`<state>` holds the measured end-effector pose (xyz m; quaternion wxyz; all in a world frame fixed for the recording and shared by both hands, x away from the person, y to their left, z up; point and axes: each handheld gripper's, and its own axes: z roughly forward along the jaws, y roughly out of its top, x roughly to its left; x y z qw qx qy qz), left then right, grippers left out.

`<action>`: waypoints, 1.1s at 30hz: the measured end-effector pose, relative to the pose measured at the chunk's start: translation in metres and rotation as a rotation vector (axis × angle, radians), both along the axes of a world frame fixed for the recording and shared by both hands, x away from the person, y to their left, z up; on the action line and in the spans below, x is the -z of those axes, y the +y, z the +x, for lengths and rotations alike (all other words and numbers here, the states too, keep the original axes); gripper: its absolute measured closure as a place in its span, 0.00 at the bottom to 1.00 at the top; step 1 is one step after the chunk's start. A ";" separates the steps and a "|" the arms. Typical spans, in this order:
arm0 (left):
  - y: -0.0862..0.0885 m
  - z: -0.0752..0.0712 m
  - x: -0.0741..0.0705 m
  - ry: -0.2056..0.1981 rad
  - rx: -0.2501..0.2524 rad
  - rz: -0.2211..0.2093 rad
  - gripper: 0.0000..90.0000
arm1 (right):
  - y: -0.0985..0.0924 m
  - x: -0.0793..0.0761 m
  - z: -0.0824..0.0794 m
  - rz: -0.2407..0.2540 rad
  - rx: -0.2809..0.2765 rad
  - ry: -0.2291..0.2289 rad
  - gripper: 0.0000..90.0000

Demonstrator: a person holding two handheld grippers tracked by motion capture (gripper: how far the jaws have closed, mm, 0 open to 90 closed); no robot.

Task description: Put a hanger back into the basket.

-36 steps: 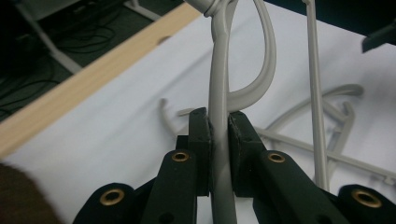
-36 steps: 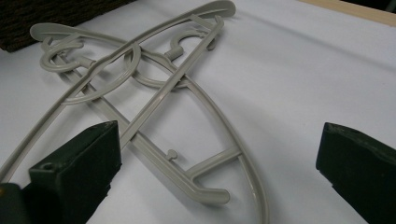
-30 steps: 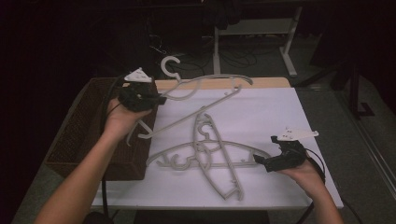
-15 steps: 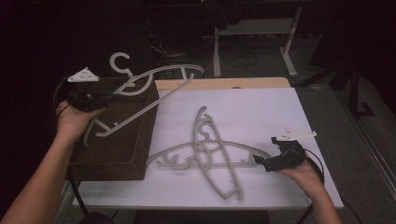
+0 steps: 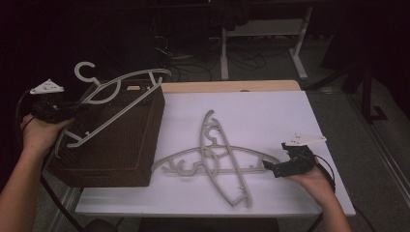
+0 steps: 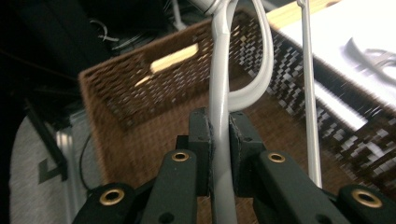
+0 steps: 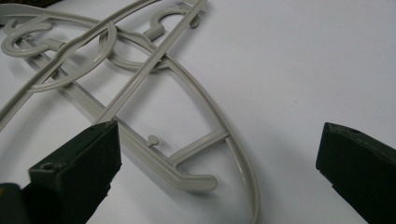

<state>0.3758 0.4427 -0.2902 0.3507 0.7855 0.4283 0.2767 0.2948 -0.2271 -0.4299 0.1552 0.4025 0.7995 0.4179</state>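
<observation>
The pale grey plastic coat hanger (image 5: 113, 104) hung over the dark brown woven wicker basket (image 5: 140, 159), tilted, with its hook up beyond the basket's far left corner and its straight bar slanting down across the basket's open top. In the left gripper view the same hanger's curved arm (image 6: 219, 93) ran straight up between the two black pads, which pressed on it from both sides, so the left gripper (image 5: 58, 107) was closed on the hanger. That gripper sat just off the basket's left rim, above the person's left hand (image 5: 36, 135).

To the right of the basket, on the white tabletop (image 5: 270, 116), two more pale grey plastic hangers (image 5: 217, 162) lay flat and crossed over one another, their hooks overlapping near the middle of the pile. The nearer end of this pair came close to the basket's front right corner without clearly touching it.

Farther right from the basket, past the crossed hangers, the right gripper (image 5: 270, 167) rested low at the table, held by the right hand (image 5: 316, 181). In the right gripper view its jaws stood wide apart, with the end of one flat hanger (image 7: 187, 158) lying between them and neither pad touching it.
</observation>
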 end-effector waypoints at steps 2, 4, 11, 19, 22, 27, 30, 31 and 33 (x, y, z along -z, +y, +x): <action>0.005 -0.001 0.004 0.009 -0.020 0.015 0.91 | -0.001 0.000 0.000 -0.001 0.002 0.001 0.00; 0.010 -0.001 0.007 0.017 -0.039 0.025 0.91 | -0.001 0.000 0.000 0.002 0.004 0.001 0.00; 0.023 -0.001 0.016 0.040 -0.084 0.032 0.91 | -0.001 0.000 0.000 0.001 0.002 0.002 0.00; 0.023 0.001 0.028 0.087 -0.093 0.049 0.91 | -0.001 0.000 0.000 0.000 0.001 0.001 0.00; 0.021 0.004 0.035 0.117 -0.097 0.053 0.90 | -0.001 0.000 0.000 0.000 0.000 0.000 0.00; 0.020 0.009 0.043 0.152 -0.105 0.055 0.90 | -0.001 0.000 0.000 0.002 -0.001 0.000 0.00; 0.019 0.011 0.047 0.171 -0.102 0.048 0.90 | -0.001 0.000 0.000 0.001 -0.001 0.001 0.00; 0.018 0.012 0.048 0.173 -0.101 0.045 0.89 | -0.001 -0.001 0.000 0.001 -0.001 0.000 0.00; 0.017 0.013 0.051 0.179 -0.094 0.045 0.89 | -0.001 -0.001 0.000 0.002 -0.001 -0.003 0.00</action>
